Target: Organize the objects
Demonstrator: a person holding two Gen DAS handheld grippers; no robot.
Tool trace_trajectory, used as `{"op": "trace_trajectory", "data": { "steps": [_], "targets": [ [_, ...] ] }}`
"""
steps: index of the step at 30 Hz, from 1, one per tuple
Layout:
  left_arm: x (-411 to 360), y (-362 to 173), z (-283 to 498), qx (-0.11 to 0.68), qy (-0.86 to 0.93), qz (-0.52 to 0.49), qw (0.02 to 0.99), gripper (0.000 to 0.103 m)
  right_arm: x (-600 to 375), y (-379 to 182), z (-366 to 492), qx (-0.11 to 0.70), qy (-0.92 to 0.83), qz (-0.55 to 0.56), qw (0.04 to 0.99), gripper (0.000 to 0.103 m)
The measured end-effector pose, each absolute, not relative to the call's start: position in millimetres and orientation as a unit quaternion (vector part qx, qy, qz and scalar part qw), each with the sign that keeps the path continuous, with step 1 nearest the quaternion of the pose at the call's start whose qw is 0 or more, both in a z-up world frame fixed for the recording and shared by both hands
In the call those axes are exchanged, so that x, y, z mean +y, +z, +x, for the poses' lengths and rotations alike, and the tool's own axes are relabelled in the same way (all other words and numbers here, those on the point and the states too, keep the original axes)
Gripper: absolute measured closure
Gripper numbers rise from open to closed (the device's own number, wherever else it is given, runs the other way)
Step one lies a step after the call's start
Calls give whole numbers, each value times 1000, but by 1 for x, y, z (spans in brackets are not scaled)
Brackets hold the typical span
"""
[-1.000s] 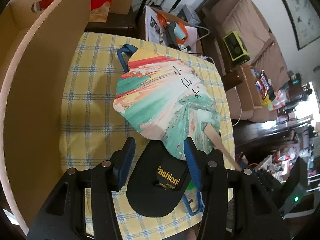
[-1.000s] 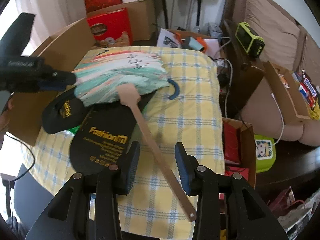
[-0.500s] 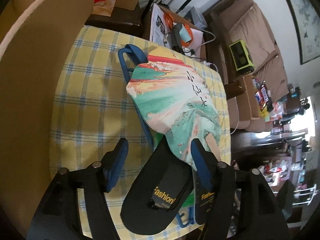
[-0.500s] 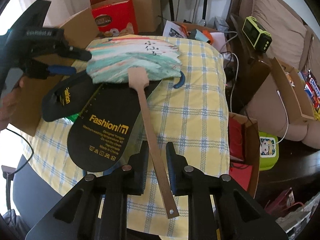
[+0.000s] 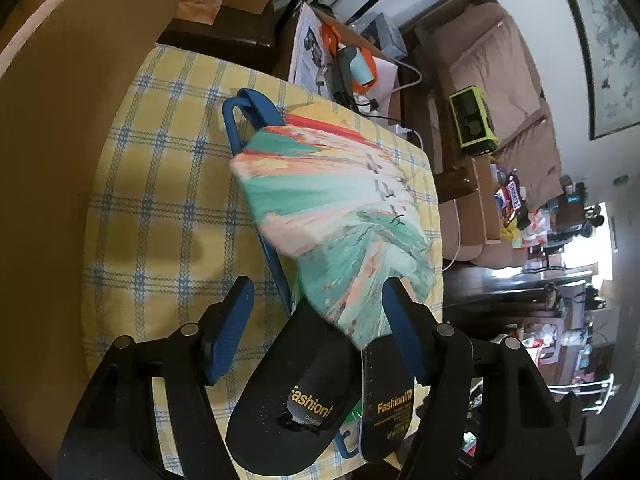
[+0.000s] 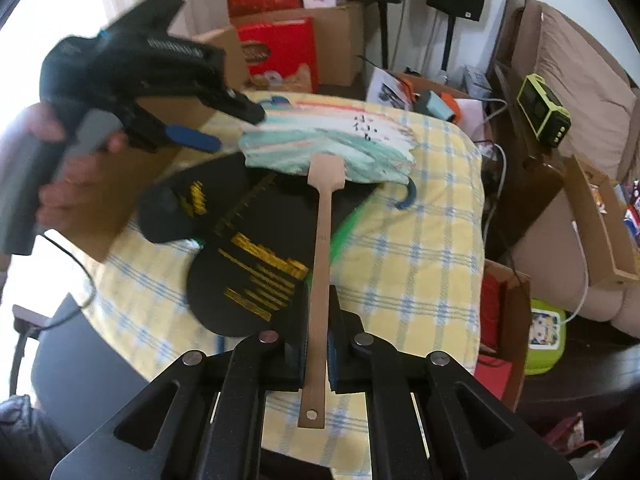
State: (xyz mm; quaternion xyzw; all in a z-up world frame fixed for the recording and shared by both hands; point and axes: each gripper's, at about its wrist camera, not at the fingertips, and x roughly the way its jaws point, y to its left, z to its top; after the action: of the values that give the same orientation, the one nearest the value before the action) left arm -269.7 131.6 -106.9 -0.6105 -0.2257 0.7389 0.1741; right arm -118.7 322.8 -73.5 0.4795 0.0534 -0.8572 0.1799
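A painted fan [image 6: 332,140], teal, orange and white, lies over two black "Fashion" insoles [image 6: 256,268] on the yellow checked cloth [image 6: 420,260]. My right gripper [image 6: 317,300] is shut on the fan's wooden handle [image 6: 322,240]. In the left wrist view the fan [image 5: 332,208] overlaps the nearer insole [image 5: 296,392] and the second insole [image 5: 386,404]. My left gripper [image 5: 319,286] hovers over them, its jaws closing with the fan's lower edge and the nearer insole between them but not pressed. A blue hanger [image 5: 248,108] runs under the fan.
A tall cardboard box [image 5: 60,160] walls the cloth's left side. Papers, cables and small devices [image 5: 352,68] crowd the far end. A sofa with a green device [image 5: 472,120] and open boxes [image 6: 600,220] stands to the right. A hand [image 6: 52,200] holds the left gripper.
My right gripper has shut on the fan's handle, and the fan has swung into line with it. My left gripper opened wider and shifted over the insoles.
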Motion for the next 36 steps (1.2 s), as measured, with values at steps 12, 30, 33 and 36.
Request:
{"op": "trace_trajectory", "data": {
  "steps": [12,30,33,36],
  "targets": [
    [134,-95,-261,-215,749,-600,182,79,308,-53,-102,63,-861,463,202,96],
    [98,-12,-249,-222,792,-527,215,90,279,-11,-83,89,-886,404,210,96],
    [89,7,-246,-223,801,-511,219,90,269,-3,-80,98,-889,394,212,96],
    [78,24,-243,-222,811,-495,218,90,260,5,-79,101,-891,386,218,96]
  ]
}}
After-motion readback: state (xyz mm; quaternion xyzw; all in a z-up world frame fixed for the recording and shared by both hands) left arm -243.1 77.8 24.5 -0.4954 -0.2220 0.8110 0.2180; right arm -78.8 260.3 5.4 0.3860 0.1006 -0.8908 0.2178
